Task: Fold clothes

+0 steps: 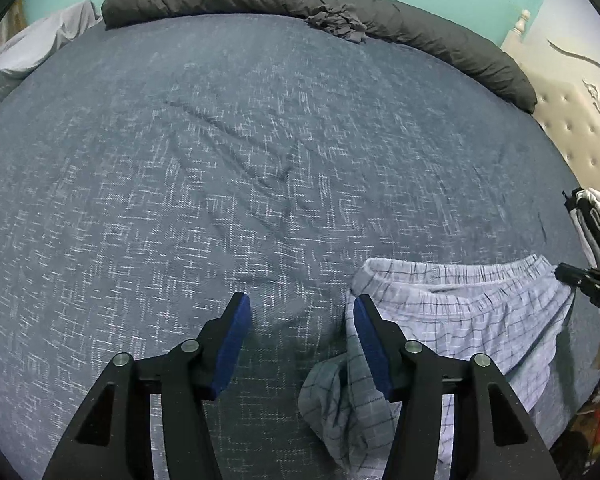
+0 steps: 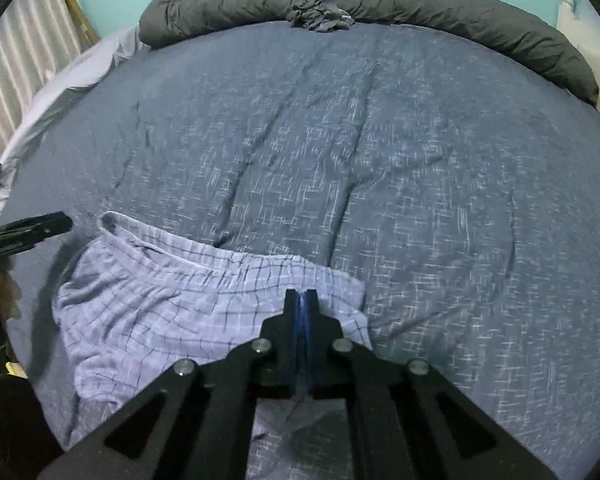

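Observation:
Light blue plaid shorts (image 1: 480,320) lie on the blue bedspread, waistband toward the far side; they also show in the right wrist view (image 2: 172,312). My left gripper (image 1: 302,312) is open just above the shorts' left end, its right finger over the fabric edge, holding nothing. My right gripper (image 2: 300,304) is shut on the right end of the shorts near the waistband. The right gripper's tip shows in the left wrist view (image 1: 568,272), and the left gripper shows in the right wrist view (image 2: 56,222).
The blue patterned bedspread (image 1: 220,184) covers the bed. A rolled dark grey duvet (image 1: 340,4) lies along the far edge with a small crumpled grey garment (image 1: 338,22) on it. A cream tufted headboard (image 1: 580,128) is at right. Curtains (image 2: 20,52) hang at left.

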Demonstrator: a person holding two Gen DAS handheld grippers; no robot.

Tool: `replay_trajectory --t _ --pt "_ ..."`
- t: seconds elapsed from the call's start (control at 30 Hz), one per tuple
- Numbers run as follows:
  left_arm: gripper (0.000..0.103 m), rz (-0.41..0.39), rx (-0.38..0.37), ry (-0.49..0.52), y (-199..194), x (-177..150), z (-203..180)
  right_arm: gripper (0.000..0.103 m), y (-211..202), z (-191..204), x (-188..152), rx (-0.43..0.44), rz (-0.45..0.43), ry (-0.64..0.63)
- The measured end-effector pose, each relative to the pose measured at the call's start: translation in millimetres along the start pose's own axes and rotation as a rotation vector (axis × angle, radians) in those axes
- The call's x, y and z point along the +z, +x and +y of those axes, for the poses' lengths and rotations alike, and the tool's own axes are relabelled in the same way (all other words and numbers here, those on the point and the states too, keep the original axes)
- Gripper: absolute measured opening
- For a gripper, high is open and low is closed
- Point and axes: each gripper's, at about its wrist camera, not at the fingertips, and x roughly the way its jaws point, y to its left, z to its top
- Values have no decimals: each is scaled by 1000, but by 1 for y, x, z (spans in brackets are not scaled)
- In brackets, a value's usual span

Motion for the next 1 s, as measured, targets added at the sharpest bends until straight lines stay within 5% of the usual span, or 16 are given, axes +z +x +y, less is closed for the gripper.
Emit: replay_trajectory --t 0.37,0.4,0.47,0.53,0.63,0.7,0.77,0.87,1.0 --pt "59 27 -19 30 24 6 -21 5 19 -18 -8 73 70 114" --pt "59 27 -19 32 24 6 -21 7 19 -17 -8 65 69 118" --pt "59 24 -17 31 27 7 -23 32 16 -12 -7 54 51 126" --pt "59 23 -18 28 29 8 -24 44 14 -1 -2 80 39 115" --pt "59 18 -20 29 19 6 -23 44 23 18 4 63 71 63" --pt "59 12 -23 33 15 6 -23 44 36 31 7 28 112 22" --pt "59 6 -23 37 12 6 -22 15 39 36 7 12 113 12" --pt "59 0 -20 36 10 7 -17 3 35 41 7 9 100 -22" --pt "59 1 -27 20 9 7 -10 2 16 36 5 -1 73 -45"
